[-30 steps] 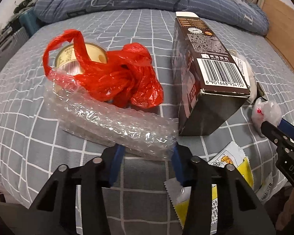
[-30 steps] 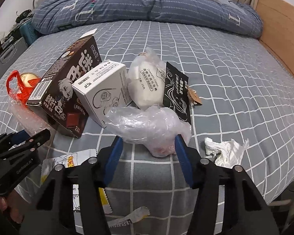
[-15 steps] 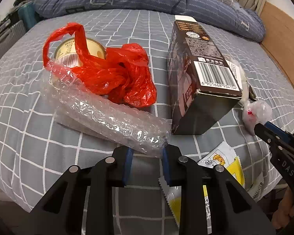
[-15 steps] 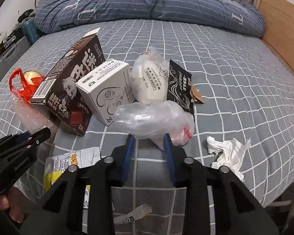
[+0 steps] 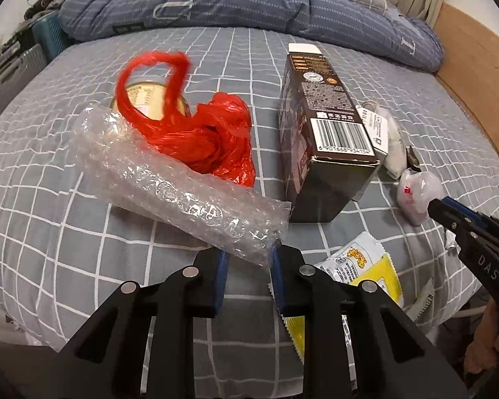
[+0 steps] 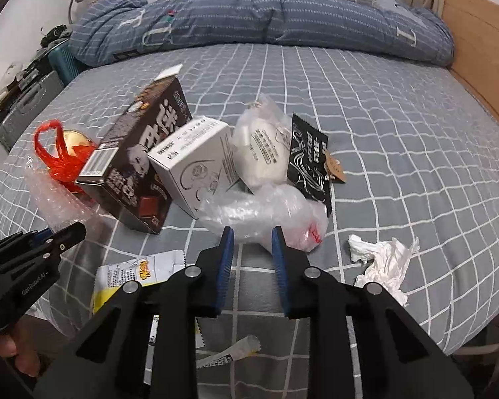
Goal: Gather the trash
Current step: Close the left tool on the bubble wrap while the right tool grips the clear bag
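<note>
I am pinching the bubble wrap in my left hand-held gripper and the clear plastic bag in my right hand-held gripper; boxes, wrappers and tissue are littering the bed, uncollected.

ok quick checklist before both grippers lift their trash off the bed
1. Left hand-held gripper closed on bubble wrap: ok, pinching its near end.
2. Right hand-held gripper closed on clear bag: ok.
3. Red bag free of the wrap: cannot tell, they overlap.
4. Brown box clear of the wrap: ok, beside it.
5. Tissue clear of the clear bag: ok, apart.
</note>
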A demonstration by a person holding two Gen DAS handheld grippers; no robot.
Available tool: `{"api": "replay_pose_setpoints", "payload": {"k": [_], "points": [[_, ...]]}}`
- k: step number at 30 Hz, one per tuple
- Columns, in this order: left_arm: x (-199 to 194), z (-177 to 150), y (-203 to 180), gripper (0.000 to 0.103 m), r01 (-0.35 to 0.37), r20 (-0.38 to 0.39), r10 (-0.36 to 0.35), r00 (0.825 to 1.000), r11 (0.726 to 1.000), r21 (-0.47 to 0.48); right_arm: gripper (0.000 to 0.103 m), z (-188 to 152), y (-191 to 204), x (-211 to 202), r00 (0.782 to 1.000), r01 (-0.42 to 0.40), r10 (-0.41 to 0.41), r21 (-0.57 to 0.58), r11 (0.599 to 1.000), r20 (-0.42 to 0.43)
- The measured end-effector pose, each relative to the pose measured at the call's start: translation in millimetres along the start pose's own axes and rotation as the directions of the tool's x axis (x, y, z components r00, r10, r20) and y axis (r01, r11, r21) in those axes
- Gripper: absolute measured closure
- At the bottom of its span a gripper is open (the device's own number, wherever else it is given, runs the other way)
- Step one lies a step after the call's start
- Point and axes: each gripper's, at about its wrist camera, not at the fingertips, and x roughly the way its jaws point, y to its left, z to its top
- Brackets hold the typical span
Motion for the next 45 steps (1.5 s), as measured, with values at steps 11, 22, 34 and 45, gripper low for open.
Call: {"api": "replay_pose_setpoints", "payload": {"k": [11,22,34,45], "points": [[-9.7,-2.7,1.6,0.081,0.019,0.008,-0.019,1.000,1.000,0.011,0.034,13.8,4.8,18.1,0.999,0.035,-0.035,-0.012,0.999,0.018],[-8.0,-7.0,3.4,0.081,0.030,0.002,-0.030,1.000,0.999,0.016,0.050,16.1,11.8,40.7,0.996,0.084,-0.084,-0.045,0.995,-0.001],[-9.1,-6.9,4.0,0.081,0.033,0.005,-0.033,0.999,0.999,0.017,0.064,15.7,7.6,34.4,0.996,0.093,-0.094,-0.035,0.995,0.001],[-28.0,-6.0,1.7,0.084,0.049,0.030,-0.049,0.998,0.999,0.023,0.064,16.7,7.0,13.9,0.997,0.076,-0.076,-0.014,0.997,0.025]]}}
